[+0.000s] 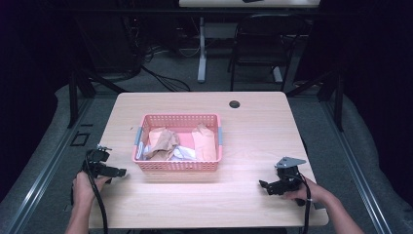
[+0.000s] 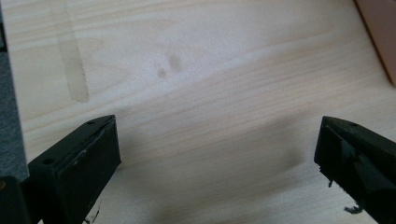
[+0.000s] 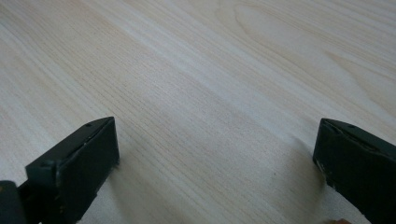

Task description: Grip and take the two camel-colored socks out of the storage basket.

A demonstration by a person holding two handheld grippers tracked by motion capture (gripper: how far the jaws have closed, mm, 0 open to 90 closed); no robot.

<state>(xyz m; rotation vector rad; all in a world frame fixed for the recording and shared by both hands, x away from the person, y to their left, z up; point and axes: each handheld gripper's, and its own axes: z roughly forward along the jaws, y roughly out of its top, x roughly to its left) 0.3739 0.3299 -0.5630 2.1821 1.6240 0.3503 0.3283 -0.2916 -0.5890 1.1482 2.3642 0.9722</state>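
Observation:
A pink plastic basket [image 1: 178, 165] stands in the middle of the wooden table [image 1: 253, 126], holding crumpled tan, pink and white cloths [image 1: 165, 144]. My left gripper [image 1: 118, 172] rests near the table's left front corner, just left of the basket, jaws wide open over bare wood [image 2: 217, 154]. A corner of the basket [image 2: 380, 32] shows at the top right of the left gripper view. My right gripper [image 1: 266, 187] lies at the right front, held by a hand, with its jaws spread open above bare wood [image 3: 217, 158] and nothing between them.
A round cable hole [image 1: 234, 104] sits near the table's far edge. A black chair [image 1: 260, 44] and a white desk leg [image 1: 201, 48] stand beyond the table. A faint stain [image 2: 77, 74] marks the wood near the left edge.

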